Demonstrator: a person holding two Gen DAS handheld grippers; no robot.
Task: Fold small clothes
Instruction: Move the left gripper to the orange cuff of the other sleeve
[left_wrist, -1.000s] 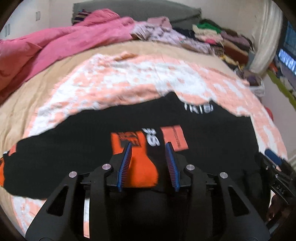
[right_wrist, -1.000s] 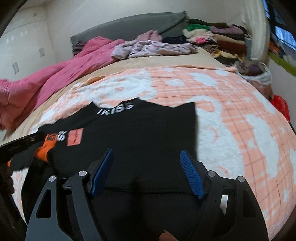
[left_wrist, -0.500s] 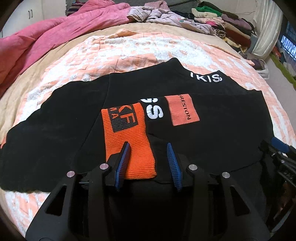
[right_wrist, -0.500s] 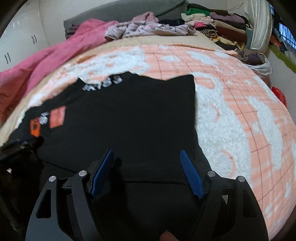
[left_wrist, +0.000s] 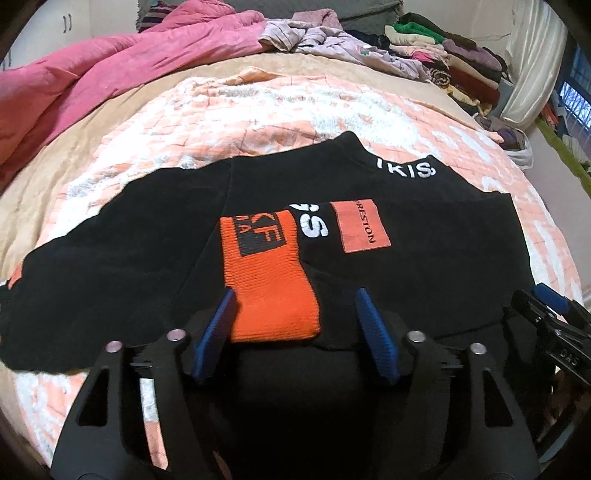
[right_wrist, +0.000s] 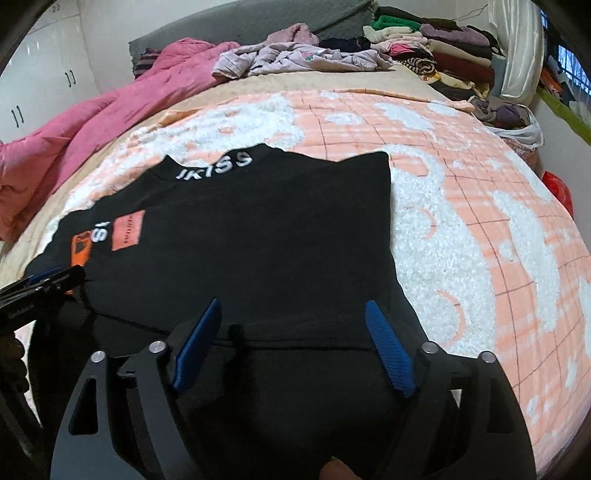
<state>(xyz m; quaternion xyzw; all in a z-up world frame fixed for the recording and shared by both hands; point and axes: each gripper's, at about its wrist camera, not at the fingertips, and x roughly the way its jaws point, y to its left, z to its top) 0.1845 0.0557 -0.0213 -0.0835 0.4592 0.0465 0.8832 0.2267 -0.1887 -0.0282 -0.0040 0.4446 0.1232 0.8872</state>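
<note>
Left wrist view: black knit sweater with white lettering at the collar (left_wrist: 369, 236) lies flat on the peach-and-white fleece blanket (left_wrist: 258, 110) covering the bed, collar at the far side, hem at the near edge. One sleeve is already folded in across the chest, its orange ribbed cuff (left_wrist: 269, 291) resting on the body next to an orange rectangular patch (left_wrist: 360, 225). The other sleeve is spread out flat to the left.

Left gripper (left_wrist: 295, 325): jaws opening, blue pads either side of the cuff end, not pressing on it. Reads as a release, cuff just laid down.

Right wrist view: right gripper (right_wrist: 295, 343) sits over the near hem on the sweater's right side, jaws opening, wide apart. Black fabric lies under and between the pads, but no pinch visible.

Step, my read: sleeve fold-in done on one side, both tongs letting go. Body not yet folded.

Next move probably calls for:
- left gripper goes to the outstretched left sleeve, pinches near its cuff, brings it across the chest
- or both take the near hem and carry it toward the collar
- knit is thick and limp, so grab both layers or the fold drags open

Background: crumpled pink quilt (left_wrist: 92, 81) far left, stacked folded clothes (right_wrist: 436, 44) far right, both well apart from the sweater.
</note>
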